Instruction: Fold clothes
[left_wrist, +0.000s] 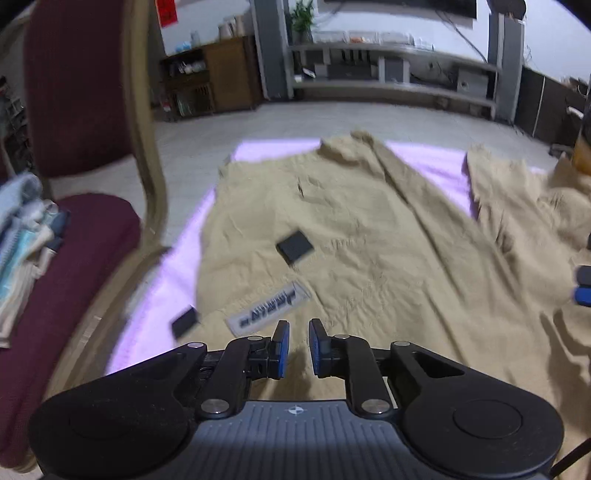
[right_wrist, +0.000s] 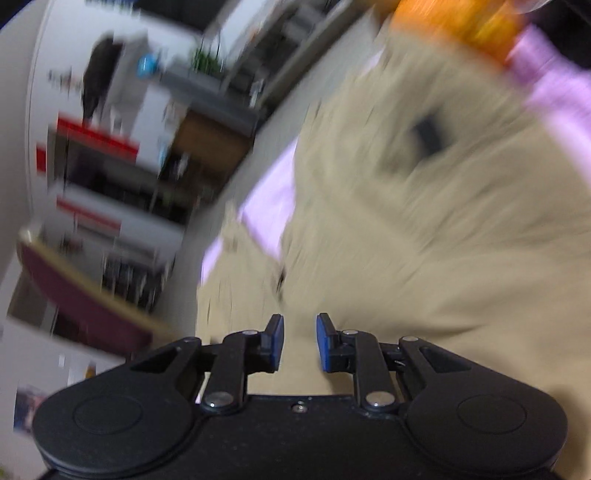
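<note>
A tan garment (left_wrist: 369, 236) lies spread and wrinkled on a lilac mat (left_wrist: 166, 280) on the floor. It carries a black square patch (left_wrist: 295, 246) and a white printed label (left_wrist: 269, 308). My left gripper (left_wrist: 298, 329) hovers over the garment's near edge, its blue pads a narrow gap apart with only cloth showing below. A blue pad of the right gripper (left_wrist: 583, 293) peeks in at the right edge. The right wrist view is heavily blurred: the right gripper (right_wrist: 300, 322) is open above the tan garment (right_wrist: 424, 240), with nothing between its pads.
A maroon chair (left_wrist: 74, 92) with a tan frame stands close on the left, holding a stack of folded clothes (left_wrist: 22, 236). A small black piece (left_wrist: 184, 322) lies on the mat. Grey shelving (left_wrist: 388, 74) and a wooden cabinet (left_wrist: 225, 74) line the far wall.
</note>
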